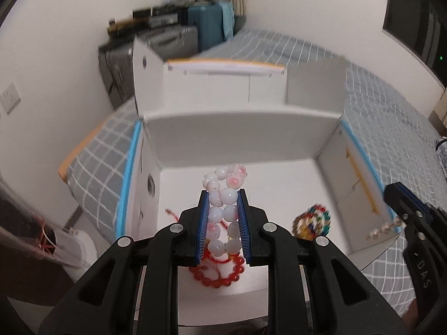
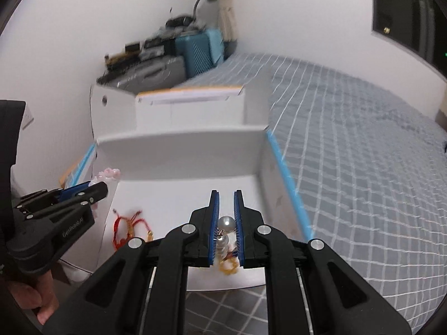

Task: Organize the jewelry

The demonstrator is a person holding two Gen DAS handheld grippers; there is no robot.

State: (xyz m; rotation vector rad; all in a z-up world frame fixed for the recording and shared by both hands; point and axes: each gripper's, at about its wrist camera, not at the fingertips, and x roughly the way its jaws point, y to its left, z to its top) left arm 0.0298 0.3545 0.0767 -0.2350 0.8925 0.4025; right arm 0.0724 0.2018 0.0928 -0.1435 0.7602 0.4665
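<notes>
My left gripper [image 1: 223, 195] is shut on a pink and white bead bracelet [image 1: 223, 195], held above the open white box [image 1: 237, 128]. A red bead bracelet [image 1: 220, 275] and a multicoloured bead piece [image 1: 313, 222] lie on the box floor below. My right gripper [image 2: 226, 195] is shut on a pearl strand [image 2: 225, 224] over the box's near edge. A red and gold cord bracelet [image 2: 125, 227] lies in the box at the left. The left gripper also shows in the right wrist view [image 2: 95, 188], the right gripper in the left wrist view [image 1: 396, 198].
The box sits on a bed with a grey checked cover [image 2: 363, 167]. The box lid [image 1: 223, 83] stands open at the back. Suitcases [image 2: 195, 50] and clutter stand against the far wall. A dark window [image 2: 405, 14] is at the upper right.
</notes>
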